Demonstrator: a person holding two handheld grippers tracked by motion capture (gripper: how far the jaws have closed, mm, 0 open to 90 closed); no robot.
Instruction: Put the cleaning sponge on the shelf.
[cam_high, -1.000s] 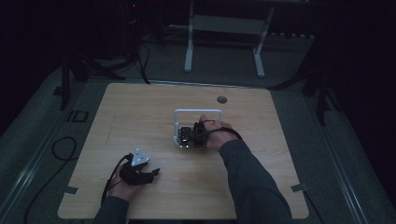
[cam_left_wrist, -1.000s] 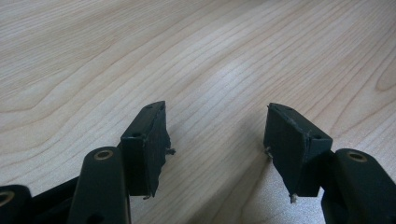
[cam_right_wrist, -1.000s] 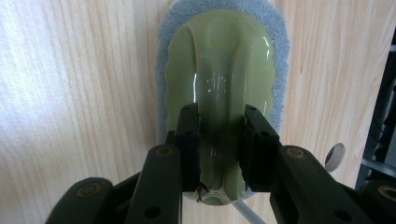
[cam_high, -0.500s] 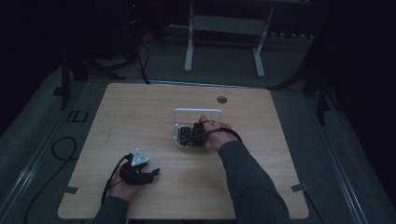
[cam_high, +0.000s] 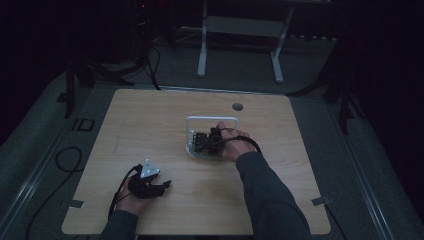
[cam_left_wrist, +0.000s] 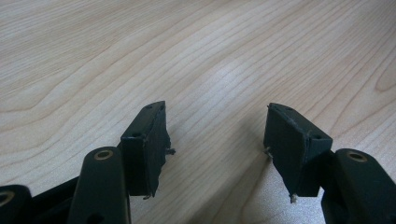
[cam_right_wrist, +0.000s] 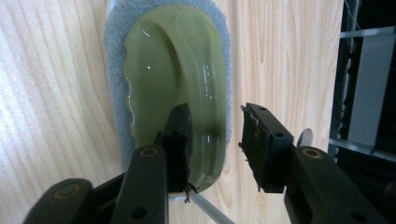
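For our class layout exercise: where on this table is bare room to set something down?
Free: far-left wood between table edge and tray; the right side beyond the sleeve; the strip between left gripper and tray. Crowded: the middle, where the right gripper, jaws just opening with the green pad edge between them, sits over the tray.

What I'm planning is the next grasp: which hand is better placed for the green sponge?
Right. The right gripper hangs over the green sponge; its jaws have just been opening, astride its edge. The left gripper rests open on bare table, well apart.
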